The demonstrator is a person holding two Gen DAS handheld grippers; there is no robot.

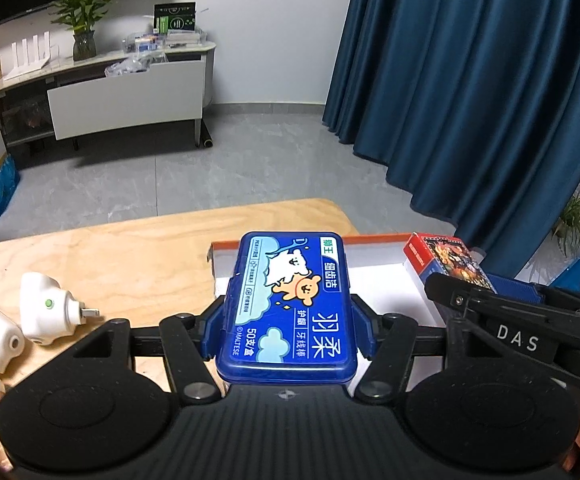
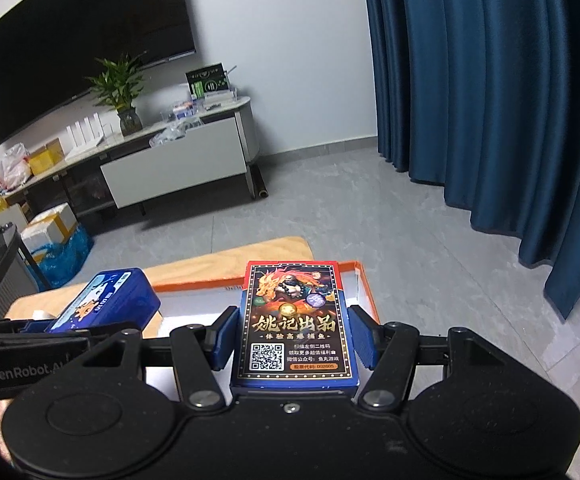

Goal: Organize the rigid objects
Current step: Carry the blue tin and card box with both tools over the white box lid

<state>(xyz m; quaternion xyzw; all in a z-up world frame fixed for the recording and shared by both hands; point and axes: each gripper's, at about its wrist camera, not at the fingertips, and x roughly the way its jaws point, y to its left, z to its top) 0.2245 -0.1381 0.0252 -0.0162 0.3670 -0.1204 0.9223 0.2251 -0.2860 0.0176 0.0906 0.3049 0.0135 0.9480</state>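
While the left claw [image 1: 288,334] grips a floss box [image 1: 290,304], the right claw [image 2: 295,342] clamps a card deck [image 2: 295,320]

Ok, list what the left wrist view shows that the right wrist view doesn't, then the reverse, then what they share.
Only the left wrist view: the white plug-in gadgets lying on the wooden table, left of the tray.

Only the right wrist view: the whole wall screen and the QR code side of the card box.

Both: the blue floss pick case clamped in the left gripper, the card box clamped in the right gripper, the orange-rimmed white tray under them, the blue curtain, the potted plant and the white cabinet.
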